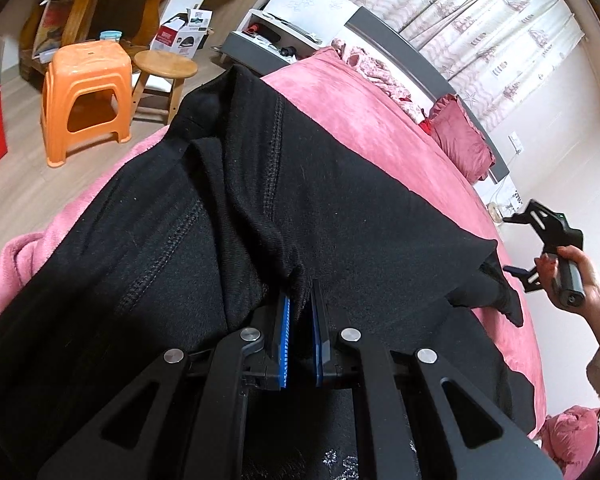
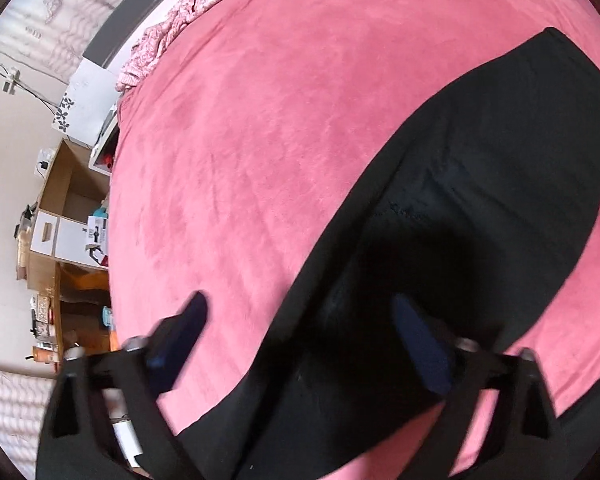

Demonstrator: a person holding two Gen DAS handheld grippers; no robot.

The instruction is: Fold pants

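Note:
Black pants (image 1: 308, 208) lie spread over a pink bedspread (image 1: 364, 120). My left gripper (image 1: 300, 300) is shut on a bunched fold of the pants, the cloth pinched between its blue pads. In the left wrist view the right gripper (image 1: 518, 242) hovers off the bed's right edge, held by a hand (image 1: 580, 276), its jaws apart and empty. In the right wrist view, which is blurred, that gripper (image 2: 300, 316) stands open above the bed, with the pants (image 2: 480, 184) below and ahead of it; neither pad touches cloth.
An orange plastic stool (image 1: 86, 96) and a round wooden stool (image 1: 164, 68) stand on the floor left of the bed. Pillows (image 1: 460, 136) and a grey headboard (image 1: 412, 60) line the far side. A wooden desk (image 2: 68, 208) with boxes stands beside the bed.

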